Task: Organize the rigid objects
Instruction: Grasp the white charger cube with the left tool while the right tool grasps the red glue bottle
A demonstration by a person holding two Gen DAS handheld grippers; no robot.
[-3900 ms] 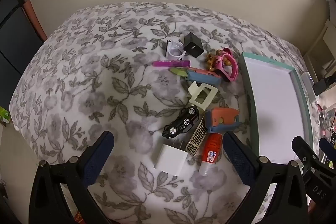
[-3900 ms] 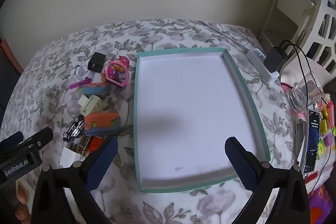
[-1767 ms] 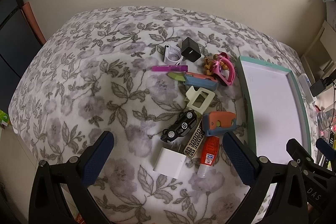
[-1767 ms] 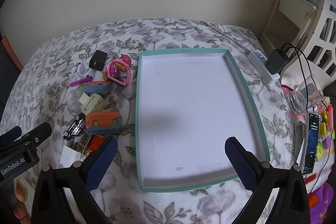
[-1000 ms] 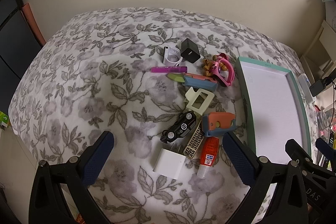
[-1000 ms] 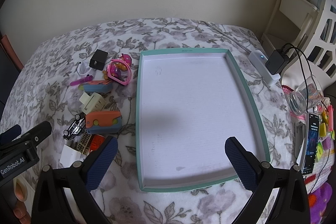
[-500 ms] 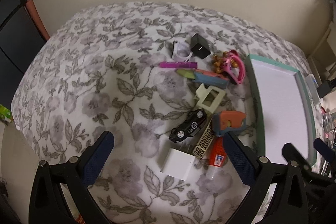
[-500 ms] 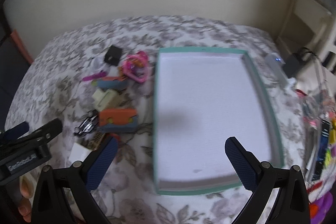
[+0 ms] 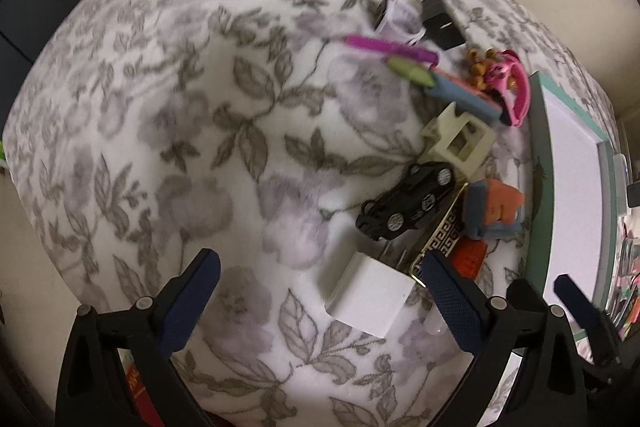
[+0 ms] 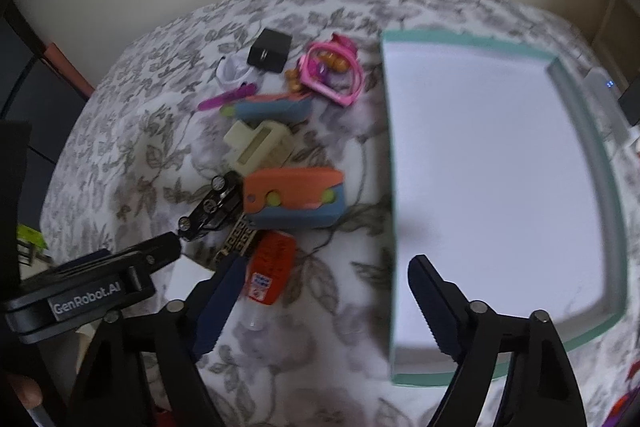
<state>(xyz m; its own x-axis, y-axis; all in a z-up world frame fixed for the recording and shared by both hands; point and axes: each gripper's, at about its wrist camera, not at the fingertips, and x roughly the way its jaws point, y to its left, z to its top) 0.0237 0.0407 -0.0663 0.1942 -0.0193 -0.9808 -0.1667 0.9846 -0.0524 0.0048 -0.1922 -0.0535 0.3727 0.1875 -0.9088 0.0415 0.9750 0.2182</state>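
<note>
Fingers (image 10: 430,297) of your right gripper (image 10: 320,301) are narrowing, empty, beside the glue bottle (image 10: 269,271); misaligned, they'll skid it away.

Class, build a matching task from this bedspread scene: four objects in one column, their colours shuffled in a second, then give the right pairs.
Things:
1. toy car
2. glue bottle
3. tray rim
4. charger block

Colours:
A. white
B. teal
C. black
D. orange-red

Pairs: 1-C, 2-D, 3-B, 4-A
</note>
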